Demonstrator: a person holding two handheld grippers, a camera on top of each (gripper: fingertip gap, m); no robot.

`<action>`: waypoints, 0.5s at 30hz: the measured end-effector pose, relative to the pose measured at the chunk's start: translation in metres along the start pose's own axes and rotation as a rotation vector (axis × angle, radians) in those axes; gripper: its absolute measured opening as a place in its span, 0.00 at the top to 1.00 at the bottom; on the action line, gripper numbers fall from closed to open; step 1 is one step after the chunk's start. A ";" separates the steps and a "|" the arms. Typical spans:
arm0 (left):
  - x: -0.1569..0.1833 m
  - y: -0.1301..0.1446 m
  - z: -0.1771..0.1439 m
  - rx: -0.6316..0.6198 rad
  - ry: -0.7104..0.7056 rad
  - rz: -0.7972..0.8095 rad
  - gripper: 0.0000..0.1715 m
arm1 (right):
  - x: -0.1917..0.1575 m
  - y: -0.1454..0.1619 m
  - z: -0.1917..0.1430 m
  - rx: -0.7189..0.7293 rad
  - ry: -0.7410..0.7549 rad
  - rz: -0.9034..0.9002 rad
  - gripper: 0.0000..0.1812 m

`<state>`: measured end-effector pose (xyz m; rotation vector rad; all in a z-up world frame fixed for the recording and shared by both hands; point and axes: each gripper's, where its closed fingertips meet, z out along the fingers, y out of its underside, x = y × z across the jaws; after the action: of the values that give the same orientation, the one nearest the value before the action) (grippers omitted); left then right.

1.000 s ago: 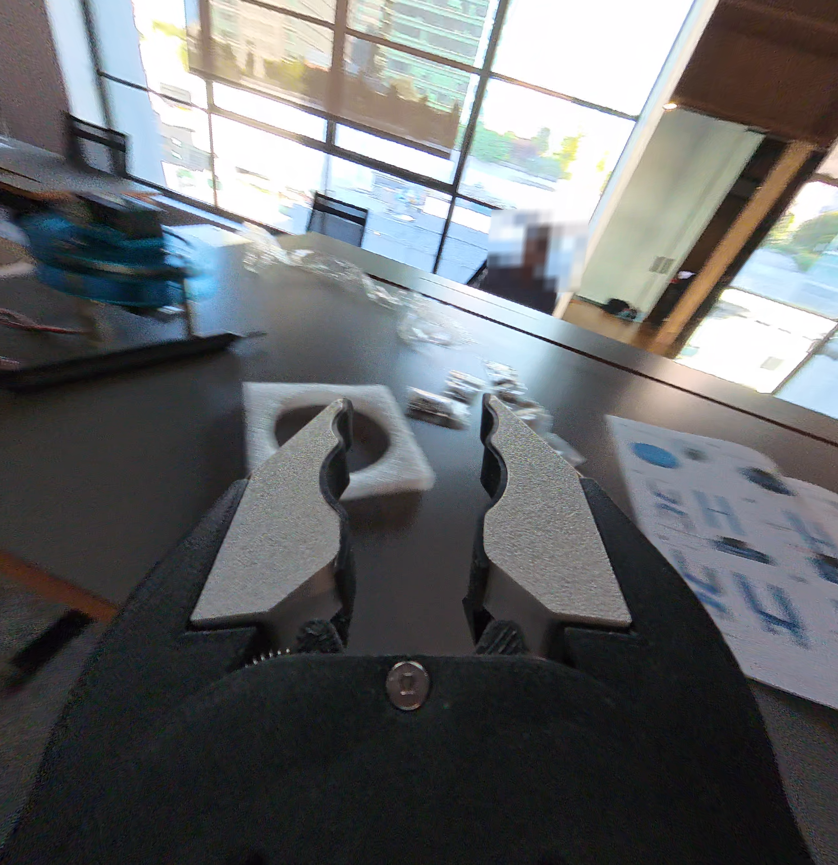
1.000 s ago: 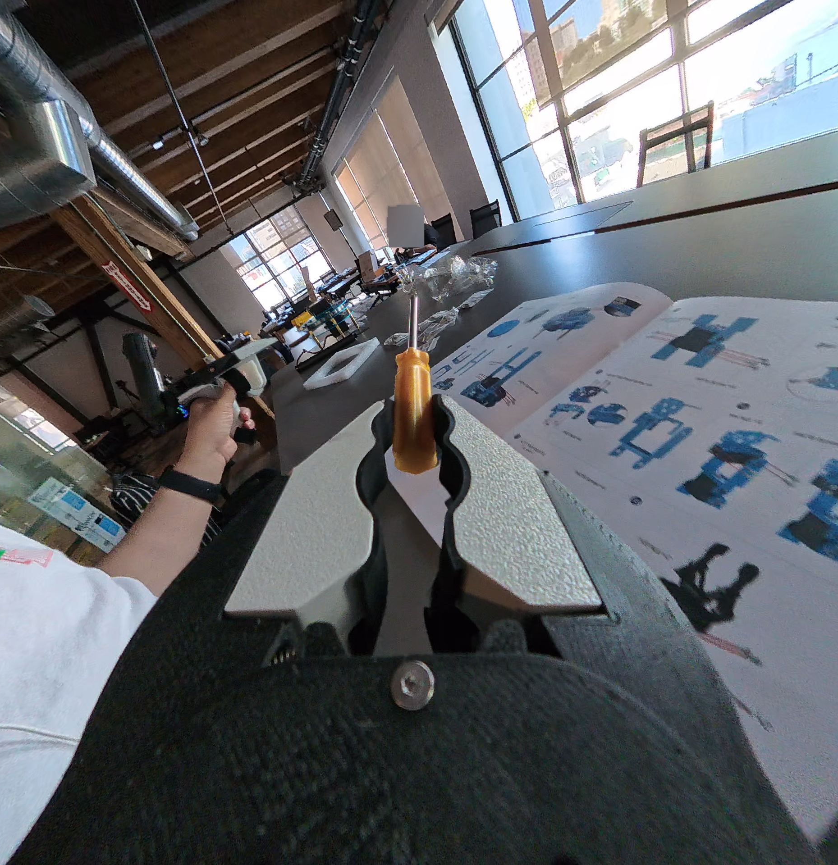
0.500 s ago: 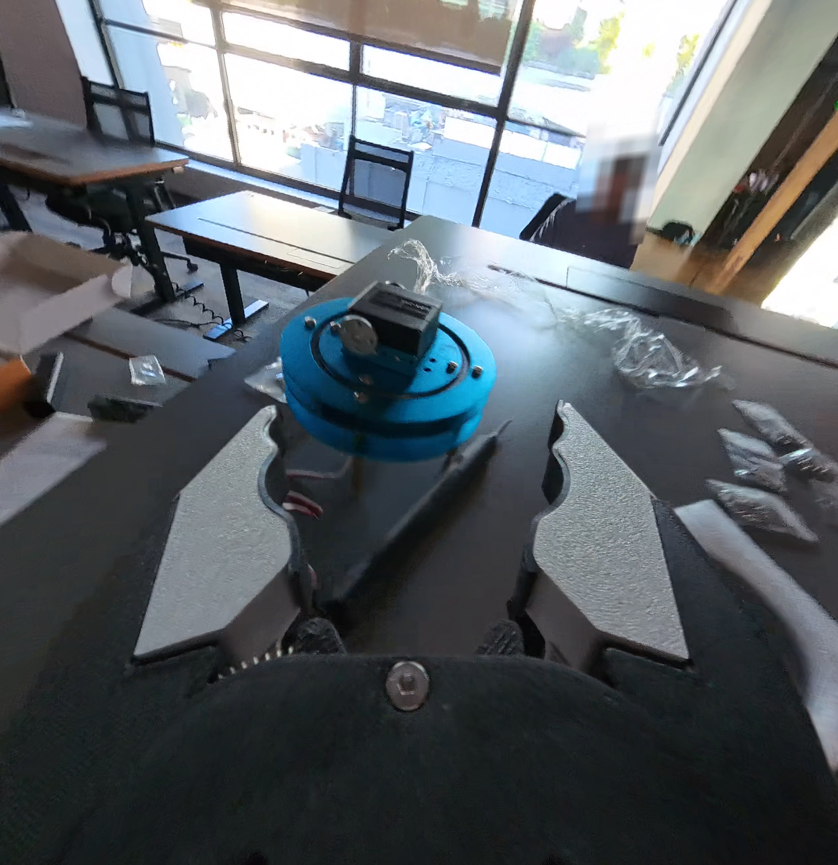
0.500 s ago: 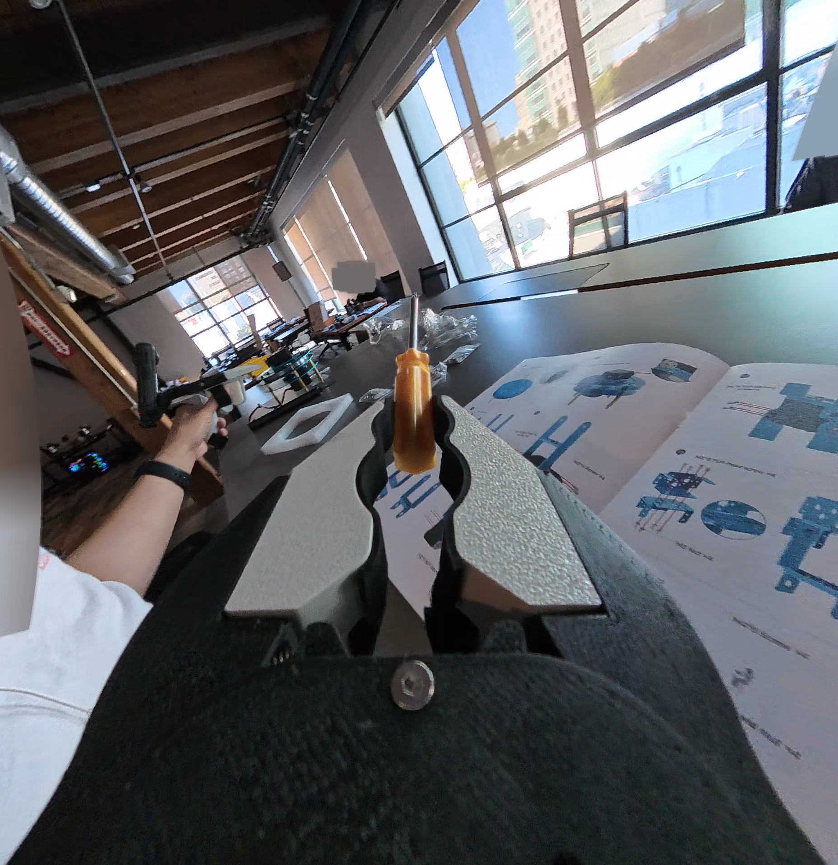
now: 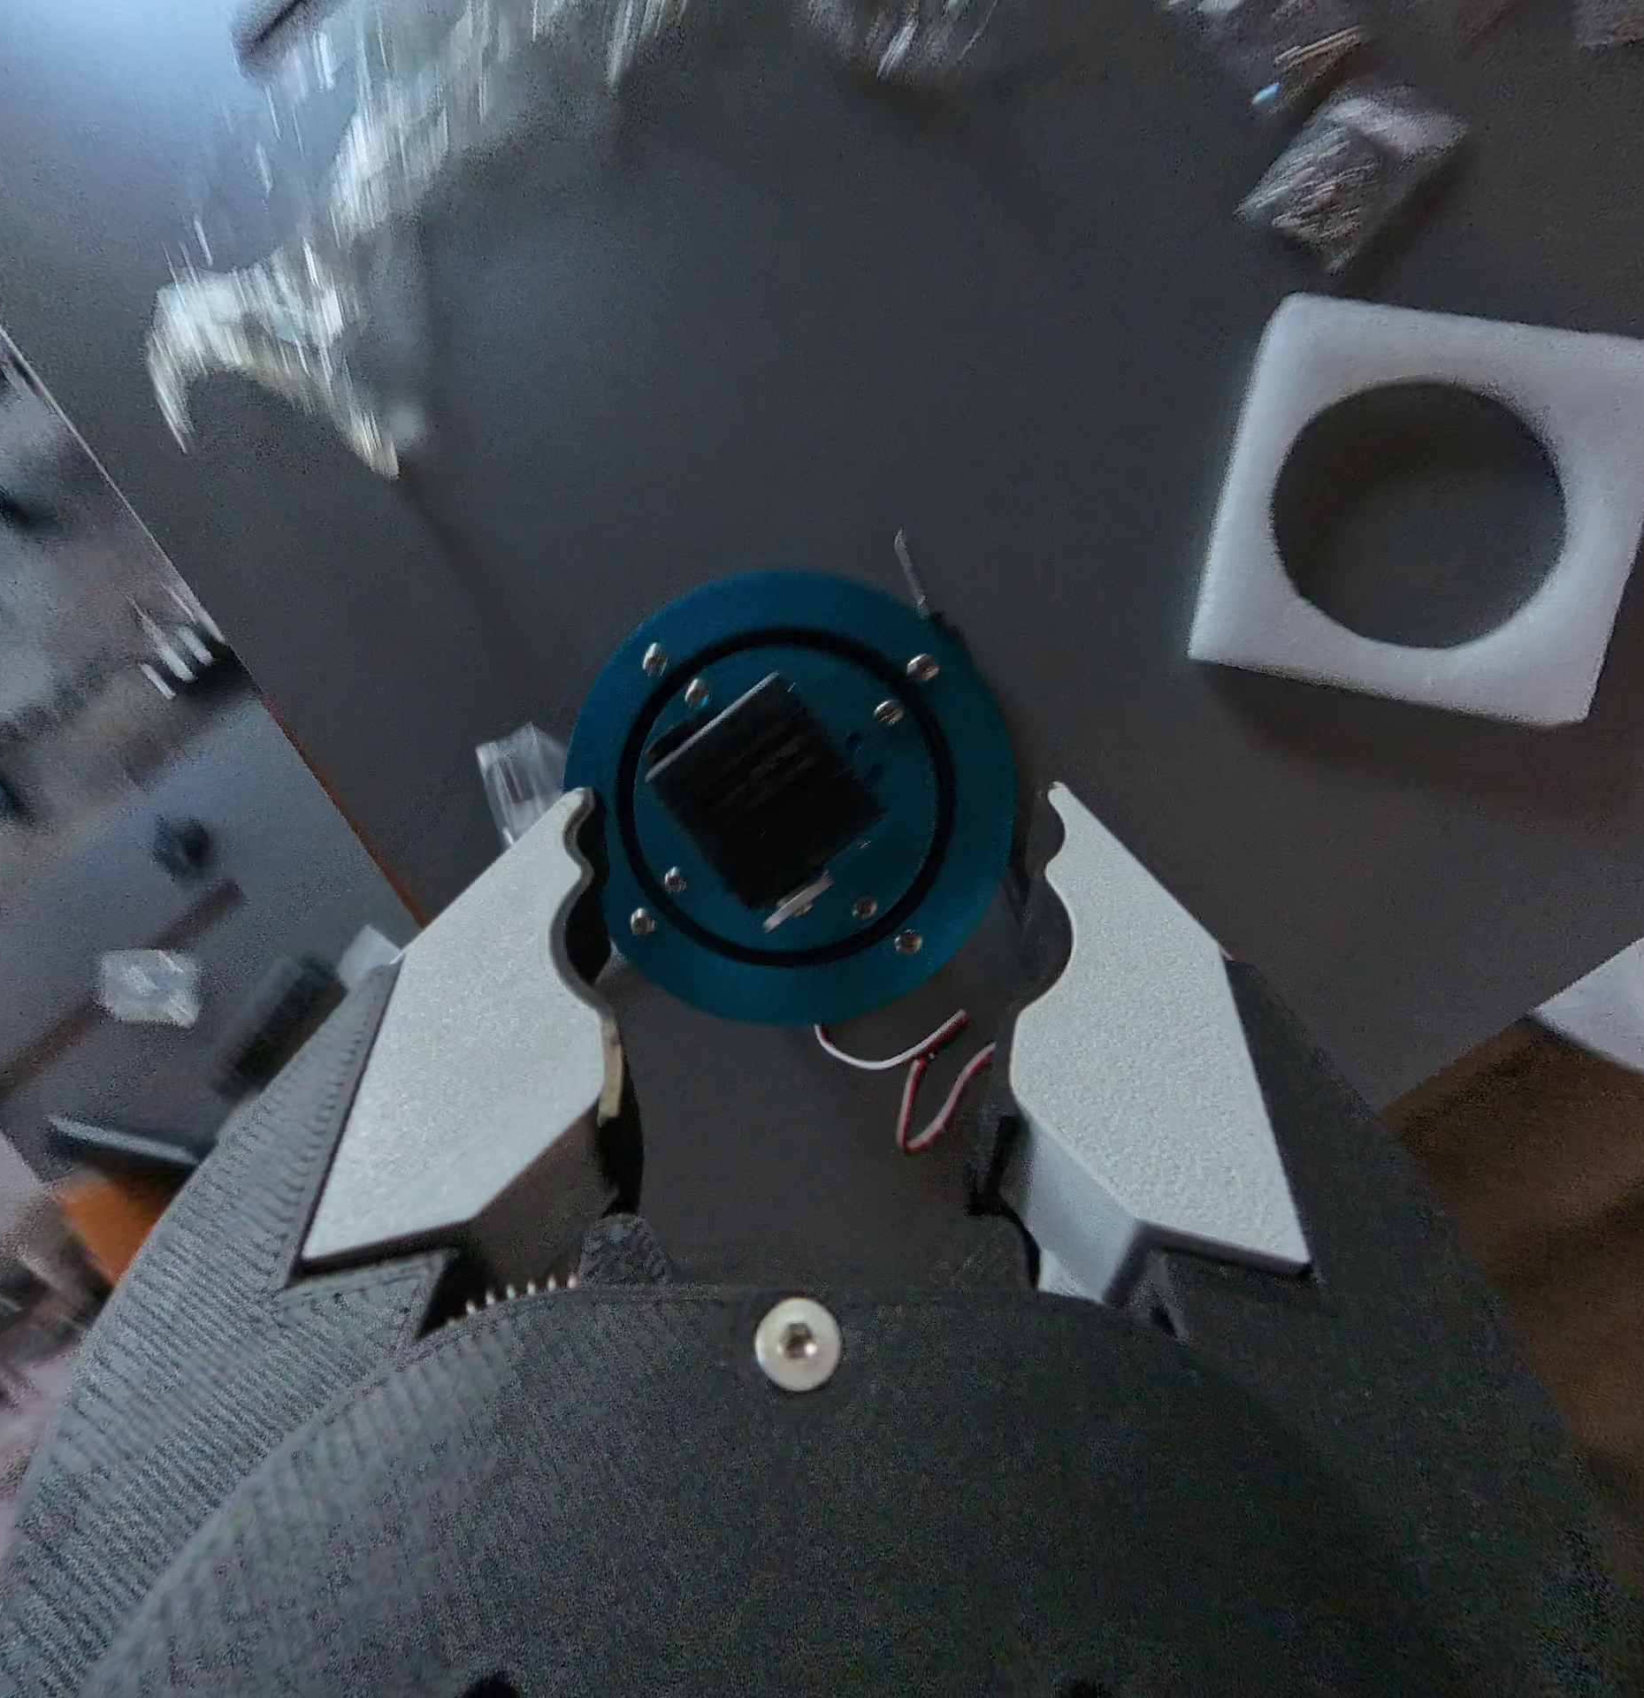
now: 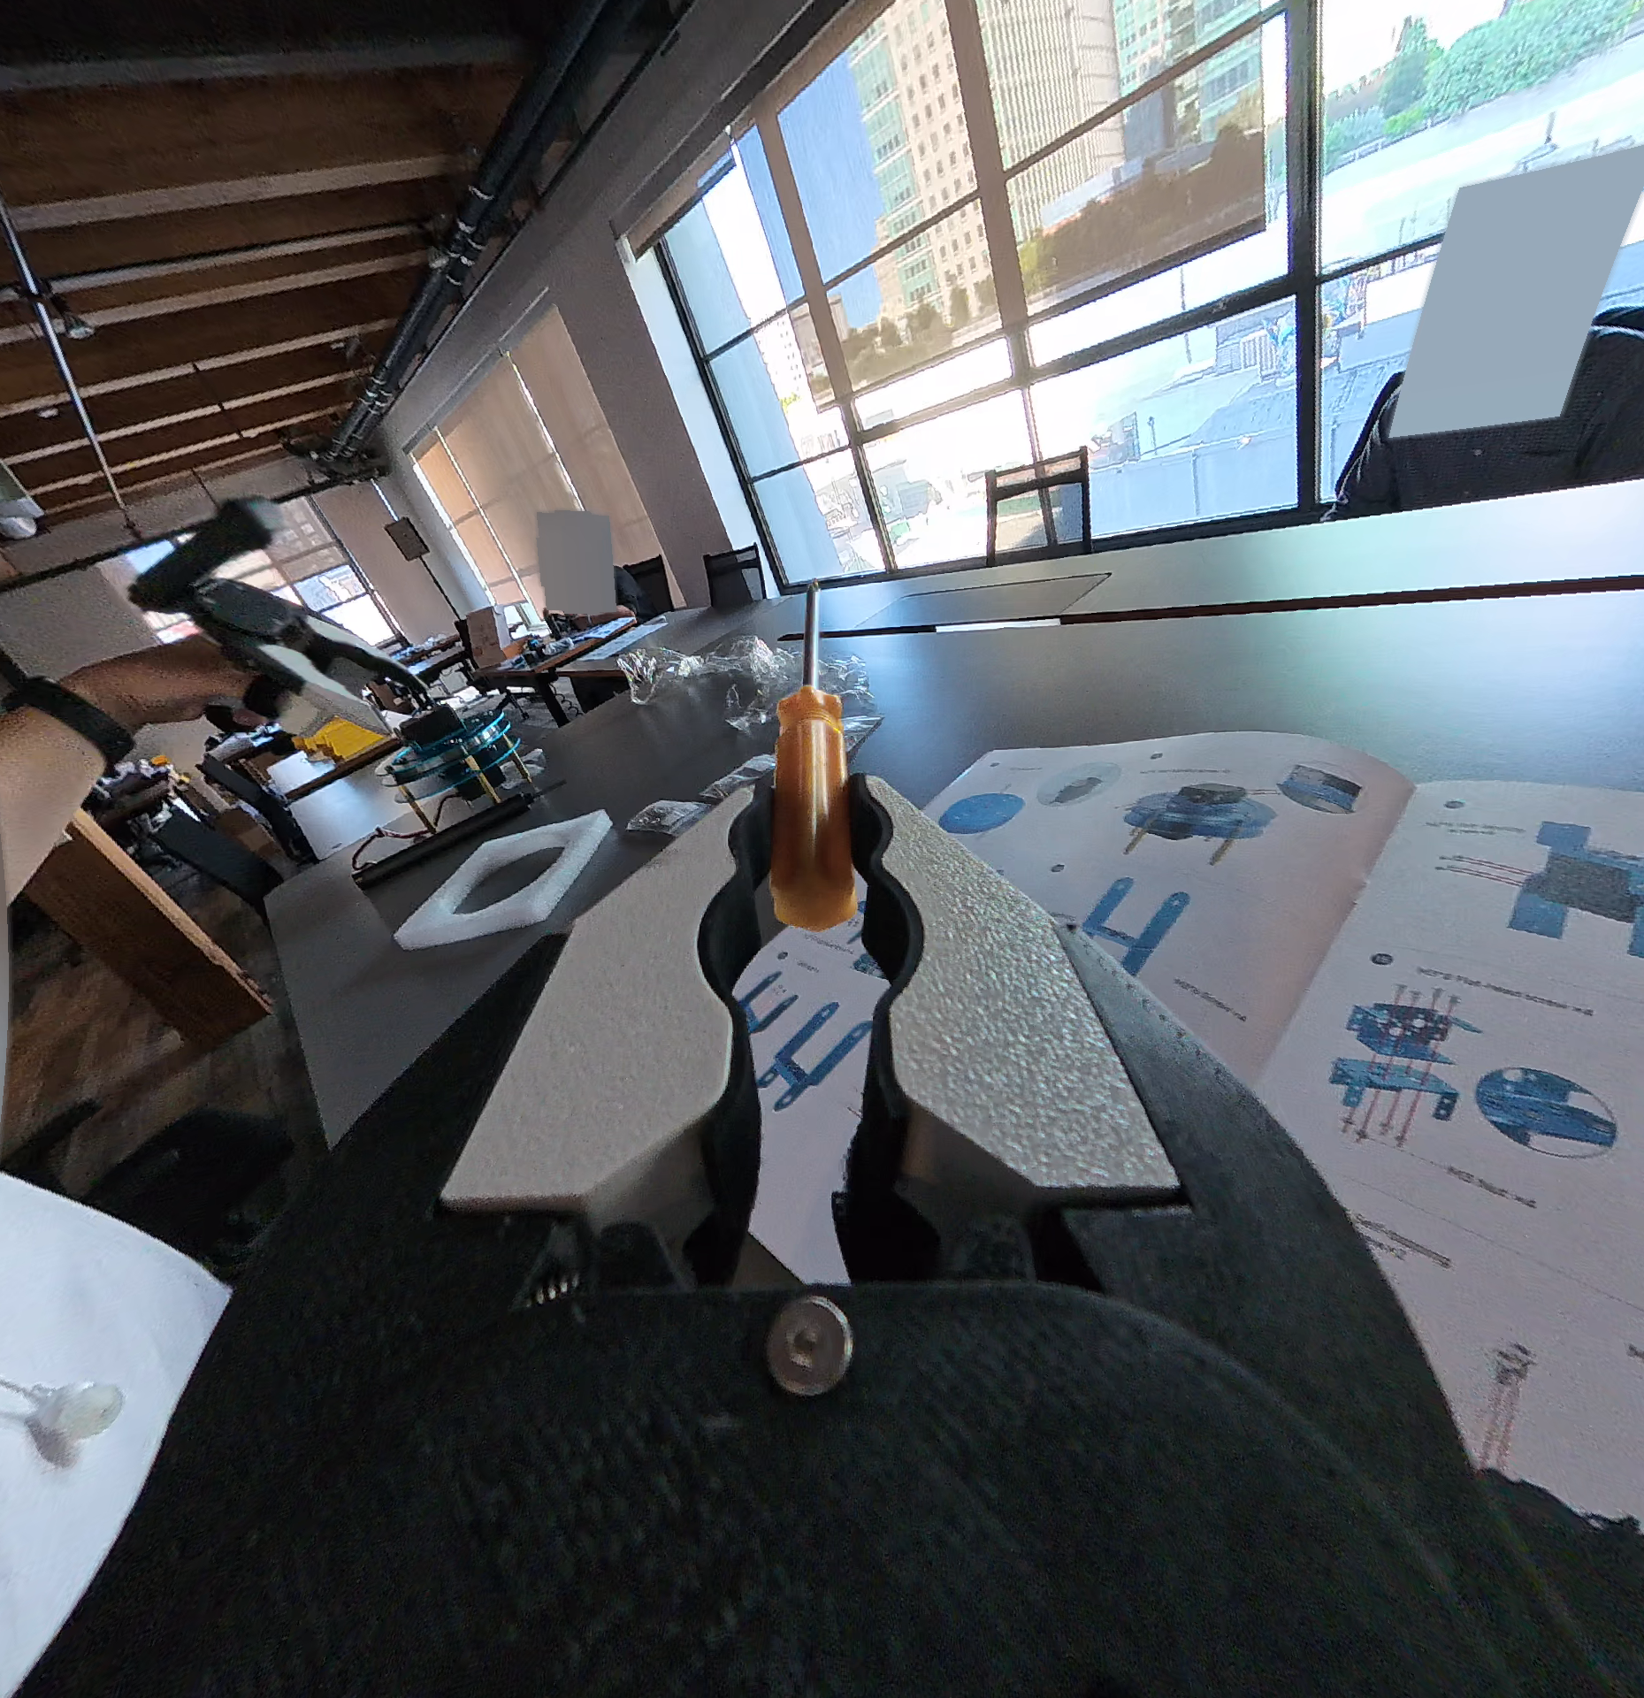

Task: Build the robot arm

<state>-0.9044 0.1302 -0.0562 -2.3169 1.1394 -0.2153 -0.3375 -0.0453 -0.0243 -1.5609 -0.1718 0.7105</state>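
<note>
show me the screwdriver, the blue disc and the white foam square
screwdriver [image 6: 810,832]: right wrist view, orange handle.
blue disc [image 5: 969,859]: left wrist view, outer ring.
foam square [image 5: 1599,588]: left wrist view, right border.

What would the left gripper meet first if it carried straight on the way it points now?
Probably the blue disc. The left gripper is open and points down at it, fingers either side of its rim, the black block on top between them. How far above it hangs is unclear.

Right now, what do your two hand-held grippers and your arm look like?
Each hand-held gripper, left and right, has two speckled silver-grey fingers with wavy black inner pads, set on a ribbed black plastic body with one silver screw. The person wears a black wristband and a white shirt.
</note>
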 end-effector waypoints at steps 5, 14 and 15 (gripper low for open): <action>-0.034 -0.015 0.000 0.078 -0.008 -0.395 0.53 | -0.008 0.007 0.004 -0.008 -0.015 0.012 0.92; -0.016 0.015 0.020 -0.272 -0.075 -0.634 0.63 | -0.005 0.003 0.002 0.011 -0.041 0.030 0.92; -0.013 0.016 0.022 -0.290 -0.061 -0.644 0.65 | -0.005 0.002 0.002 0.011 -0.045 0.032 0.92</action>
<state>-0.9157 0.1415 -0.0817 -2.8674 0.3769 -0.2190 -0.3428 -0.0463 -0.0246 -1.5407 -0.1768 0.7712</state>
